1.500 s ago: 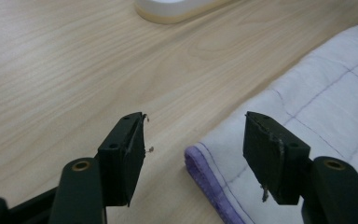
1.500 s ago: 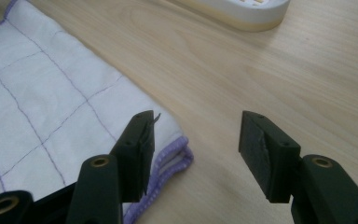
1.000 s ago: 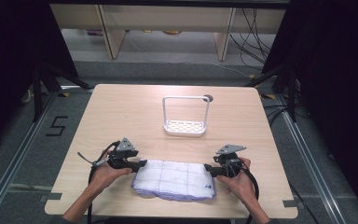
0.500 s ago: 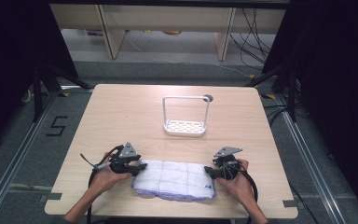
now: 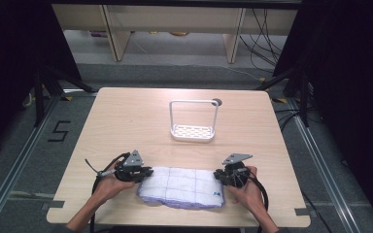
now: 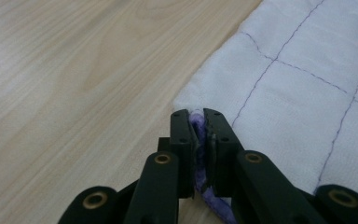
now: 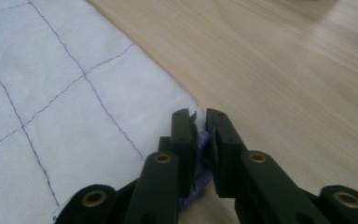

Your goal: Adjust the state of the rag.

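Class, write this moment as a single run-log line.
left gripper: closing, pinching cloth corner | right gripper: closing, pinching opposite corner | rack: untouched

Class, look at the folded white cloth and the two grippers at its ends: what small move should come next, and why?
Probably lift both corners together, a little and evenly. The left gripper and the right gripper have just closed, each pinching a corner of the cloth, which lies flat on the table. With both ends gripped, a level lift would free it for hanging on the white rack, possibly.
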